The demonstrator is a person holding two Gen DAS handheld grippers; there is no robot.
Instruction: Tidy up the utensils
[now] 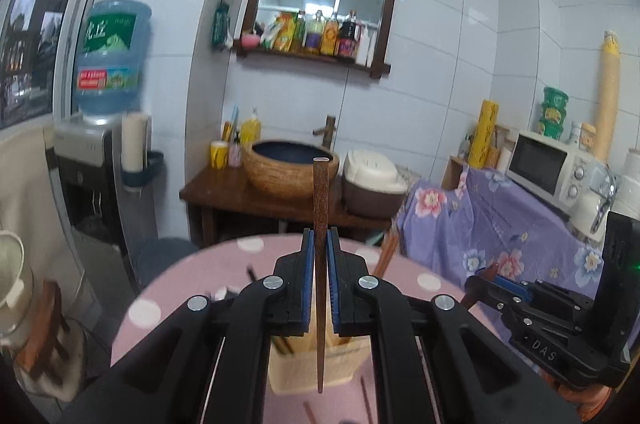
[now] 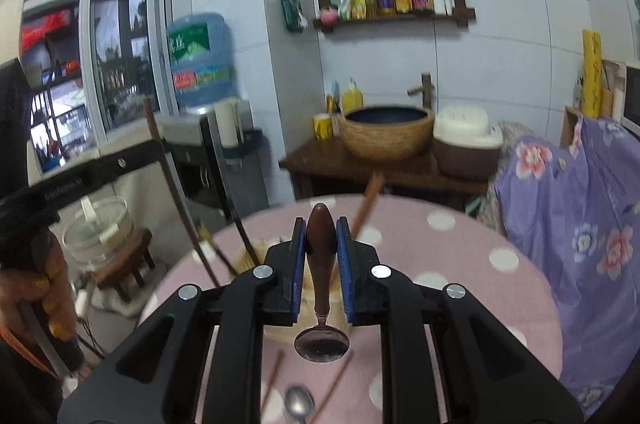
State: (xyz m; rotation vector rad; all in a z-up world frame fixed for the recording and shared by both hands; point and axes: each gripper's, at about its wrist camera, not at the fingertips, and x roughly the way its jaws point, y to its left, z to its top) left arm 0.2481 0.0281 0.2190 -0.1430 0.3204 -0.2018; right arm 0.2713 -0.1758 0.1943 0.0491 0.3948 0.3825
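Above the pink dotted table [image 1: 168, 288], both grippers hang over a cream holder [image 1: 316, 372]: the left gripper [image 1: 319, 256] pinches an upright brown chopstick [image 1: 320, 224], the right gripper [image 2: 321, 248] a wooden-handled spoon [image 2: 321, 340], bowl nearest.

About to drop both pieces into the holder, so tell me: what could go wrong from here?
1. The left gripper pinches the chopstick at mid-length only; it may pivot and miss the holder.
2. The right gripper grips the spoon by its rounded wooden handle, bowl hanging down; it could slip.
3. Chopsticks already leaning in the holder may block entry.
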